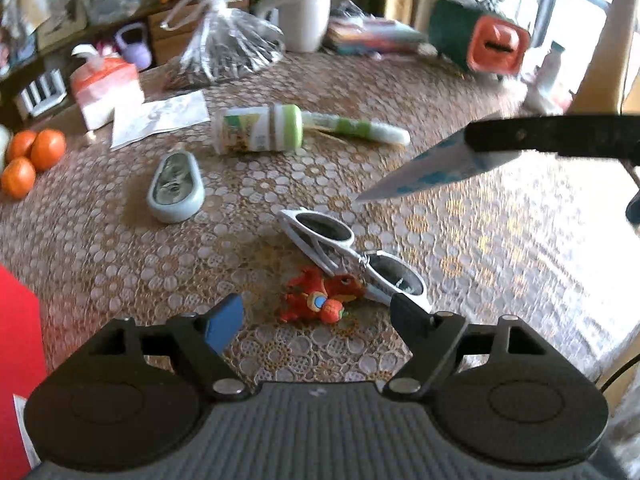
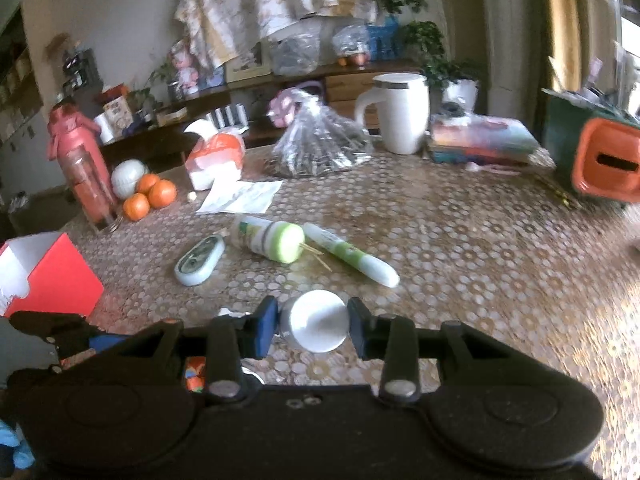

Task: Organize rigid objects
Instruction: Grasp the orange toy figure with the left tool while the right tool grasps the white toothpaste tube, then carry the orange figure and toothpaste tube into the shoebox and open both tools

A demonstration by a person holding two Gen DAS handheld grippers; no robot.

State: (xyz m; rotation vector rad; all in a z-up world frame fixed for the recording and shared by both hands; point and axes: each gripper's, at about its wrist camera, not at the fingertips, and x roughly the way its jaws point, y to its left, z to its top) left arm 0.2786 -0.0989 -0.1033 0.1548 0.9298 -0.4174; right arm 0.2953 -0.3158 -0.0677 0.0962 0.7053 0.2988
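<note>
Lace-patterned round table (image 1: 460, 92) fills the frame. Left gripper (image 1: 318, 316) hovers spread wide above white-framed dark-lensed sunglasses (image 1: 352, 254) and a small red toy dragon (image 1: 320, 294) (touching the frames). Right gripper (image 2: 313, 326) pinches a small white round-capped jar (image 2: 316, 320) above the tabletop.

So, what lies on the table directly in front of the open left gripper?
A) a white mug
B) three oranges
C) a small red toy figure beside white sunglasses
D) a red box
C: in the left wrist view the left gripper stands open over the table, and just past its fingers lies the red toy figure, touching the white sunglasses.
</note>
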